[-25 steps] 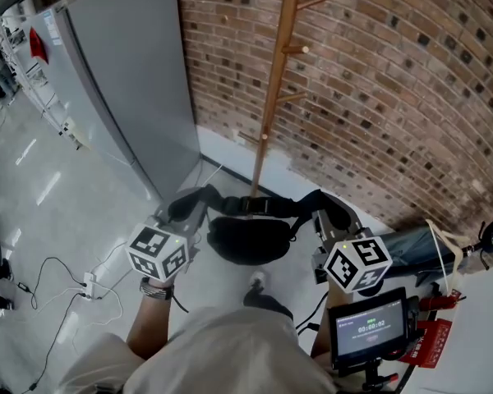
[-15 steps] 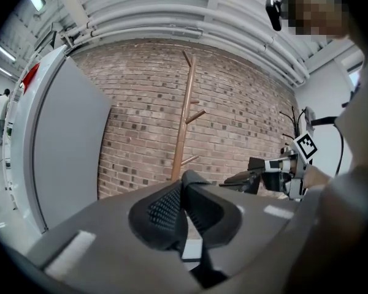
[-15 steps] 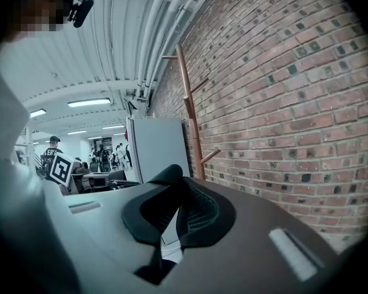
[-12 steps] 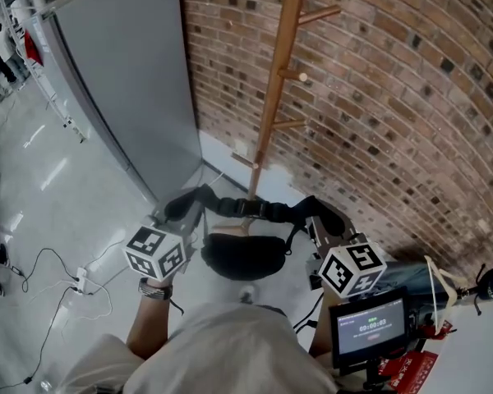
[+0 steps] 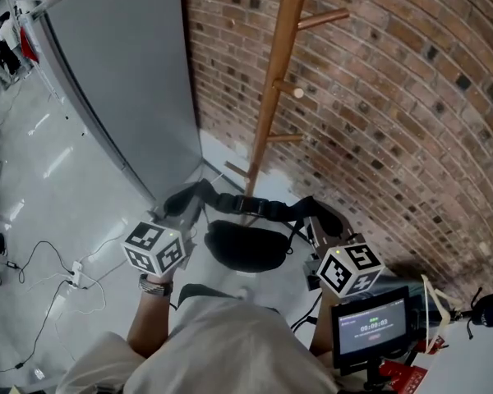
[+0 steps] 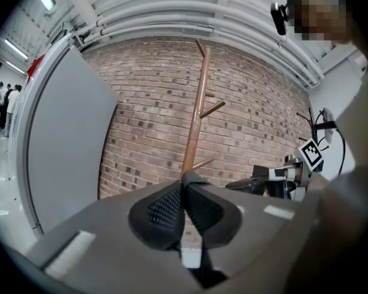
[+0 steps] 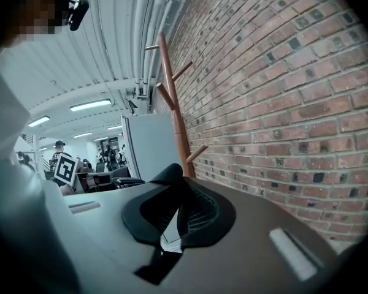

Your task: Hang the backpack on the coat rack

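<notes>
A black backpack [image 5: 245,245] hangs between my two grippers by its padded strap [image 5: 251,206]. My left gripper [image 5: 187,213] is shut on the strap's left end, with the dark strap pinched at its tips [image 6: 183,187]. On the other end of the strap my right gripper [image 5: 316,222] is shut too, and black webbing shows between its pads [image 7: 176,185]. The wooden coat rack [image 5: 273,97] stands just beyond the bag against the brick wall, its pegs [image 5: 292,90] pointing out. Both gripper views look at the rack's pole [image 6: 196,115] [image 7: 175,124].
A tall grey panel [image 5: 123,80] stands left of the rack, the brick wall [image 5: 411,113] behind and to the right. White cables [image 5: 70,273] lie on the floor at left. A small screen [image 5: 370,327] sits at my lower right. People stand far off at upper left.
Both grippers have carried the backpack closer to the coat rack. The rack's pole and pegs now loom larger and nearer in the head view. Both grips are unchanged.
</notes>
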`<state>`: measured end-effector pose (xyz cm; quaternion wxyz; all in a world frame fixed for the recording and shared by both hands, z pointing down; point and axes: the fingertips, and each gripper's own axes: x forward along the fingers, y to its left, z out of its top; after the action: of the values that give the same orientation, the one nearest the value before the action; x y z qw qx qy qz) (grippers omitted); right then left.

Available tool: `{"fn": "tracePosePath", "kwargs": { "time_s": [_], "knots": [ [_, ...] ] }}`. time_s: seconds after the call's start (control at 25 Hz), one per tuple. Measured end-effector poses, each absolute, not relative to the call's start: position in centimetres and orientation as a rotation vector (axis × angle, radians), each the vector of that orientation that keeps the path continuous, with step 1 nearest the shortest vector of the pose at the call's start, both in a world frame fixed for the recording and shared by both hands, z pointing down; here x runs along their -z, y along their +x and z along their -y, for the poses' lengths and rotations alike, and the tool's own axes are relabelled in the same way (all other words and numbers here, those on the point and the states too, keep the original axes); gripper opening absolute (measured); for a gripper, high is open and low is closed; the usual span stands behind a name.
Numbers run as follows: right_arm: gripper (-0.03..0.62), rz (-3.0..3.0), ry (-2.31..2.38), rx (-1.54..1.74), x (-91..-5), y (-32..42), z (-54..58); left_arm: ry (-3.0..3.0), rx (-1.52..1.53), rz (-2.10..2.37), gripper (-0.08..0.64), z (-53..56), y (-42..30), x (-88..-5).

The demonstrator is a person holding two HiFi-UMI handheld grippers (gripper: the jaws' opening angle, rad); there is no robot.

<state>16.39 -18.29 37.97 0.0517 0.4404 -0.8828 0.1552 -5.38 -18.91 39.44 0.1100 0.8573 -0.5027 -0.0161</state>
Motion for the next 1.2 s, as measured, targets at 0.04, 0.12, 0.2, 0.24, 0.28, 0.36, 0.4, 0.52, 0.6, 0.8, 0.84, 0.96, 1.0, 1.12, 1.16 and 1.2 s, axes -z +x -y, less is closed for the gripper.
{"fn": "tracePosePath", "kwargs": {
  "time_s": [0.04, 0.12, 0.2, 0.24, 0.28, 0.36, 0.4, 0.52, 0.6, 0.8, 0.84, 0.96, 1.0, 1.12, 1.16, 1.2],
  "knots": [
    [0.008, 2.684, 1.341, -0.465, -38.0, 16.3, 18.6, 2.519, 0.046, 1.474, 0.005, 19.2, -5.4, -39.5],
    [0.008, 2.682, 1.35, -0.457, -37.9, 16.4, 19.3, 2.52, 0.045, 1.465, 0.005, 19.9, -5.5, -39.6],
    [0.008, 2.681, 1.37, -0.465, -37.8, 16.5, 20.0, 2.524, 0.047, 1.448, 0.005, 20.6, -5.4, -39.6],
    [0.008, 2.68, 1.384, -0.473, -37.8, 16.6, 20.3, 2.527, 0.046, 1.436, 0.005, 20.9, -5.4, -39.7],
    [0.008, 2.677, 1.399, -0.482, -37.8, 16.7, 20.6, 2.531, 0.042, 1.424, 0.005, 21.1, -5.4, -39.8],
    [0.008, 2.663, 1.427, -0.496, -37.9, 16.7, 21.2, 2.537, 0.024, 1.4, 0.005, 21.8, -5.6, -40.0],
    [0.008, 2.653, 1.44, -0.503, -38.1, 16.7, 21.5, 2.539, 0.014, 1.388, 0.005, 22.1, -5.7, -40.2],
    [0.008, 2.621, 1.474, -0.541, -39.0, 16.7, 22.4, 2.54, -0.016, 1.347, 0.005, 23.2, -5.8, -41.0],
    [0.008, 2.601, 1.494, -0.568, -39.7, 16.7, 22.9, 2.539, -0.034, 1.324, 0.005, 23.8, -6.0, -41.6],
    [0.008, 2.549, 1.527, -0.616, -41.3, 16.5, 23.8, 2.53, -0.077, 1.28, 0.005, 25.2, -6.4, -43.2],
    [0.008, 2.541, 1.53, -0.624, -41.6, 16.5, 23.9, 2.526, -0.084, 1.273, 0.005, 25.4, -6.5, -43.5],
    [0.008, 2.528, 1.536, -0.644, -42.1, 16.1, 24.3, 2.521, -0.1, 1.253, 0.005, 26.1, -6.9, -44.2],
    [0.008, 2.525, 1.538, -0.649, -42.3, 16.0, 24.5, 2.521, -0.106, 1.247, 0.005, 26.3, -7.0, -44.4],
    [0.008, 2.51, 1.548, -0.668, -42.9, 15.6, 25.1, 2.517, -0.123, 1.226, 0.005, 27.0, -7.2, -45.1],
    [0.008, 2.503, 1.551, -0.675, -43.1, 15.6, 25.2, 2.516, -0.129, 1.219, 0.005, 27.3, -7.2, -45.4],
    [0.008, 2.496, 1.555, -0.681, -43.4, 15.5, 25.4, 2.516, -0.136, 1.211, 0.005, 27.5, -7.2, -45.6]
  ]
}}
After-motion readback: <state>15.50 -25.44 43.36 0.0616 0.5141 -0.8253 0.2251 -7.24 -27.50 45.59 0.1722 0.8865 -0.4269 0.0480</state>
